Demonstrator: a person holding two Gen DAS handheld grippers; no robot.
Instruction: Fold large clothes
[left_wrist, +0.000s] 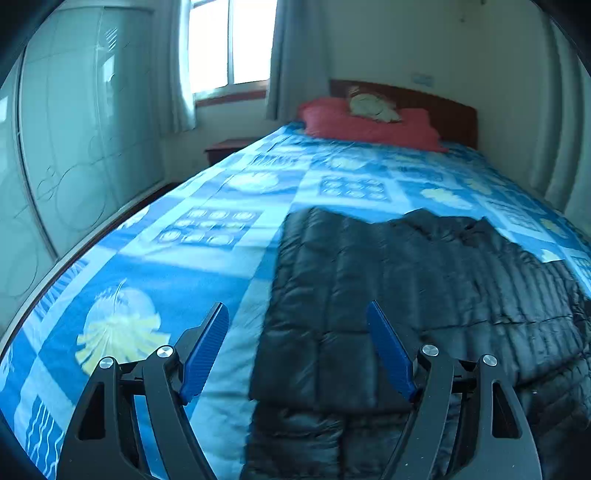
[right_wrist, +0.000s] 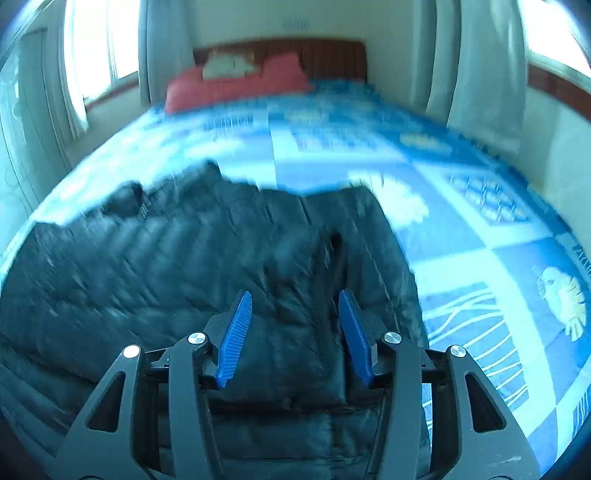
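Observation:
A black quilted down jacket (left_wrist: 424, 295) lies spread on the blue patterned bedspread (left_wrist: 184, 236). My left gripper (left_wrist: 297, 314) is open and empty, above the jacket's left edge near the foot of the bed. In the right wrist view the jacket (right_wrist: 184, 266) fills the left and middle, with a fold or sleeve running down its right part. My right gripper (right_wrist: 295, 299) is open and empty, just above the jacket's right part. The right wrist view is blurred.
A red pillow (left_wrist: 369, 123) with a pale cloth on it lies by the wooden headboard (left_wrist: 443, 107). A glass-front wardrobe (left_wrist: 81, 140) stands left of the bed, with a nightstand (left_wrist: 229, 147) and a curtained window (left_wrist: 229, 44) beyond. Curtains (right_wrist: 480, 66) hang on the right.

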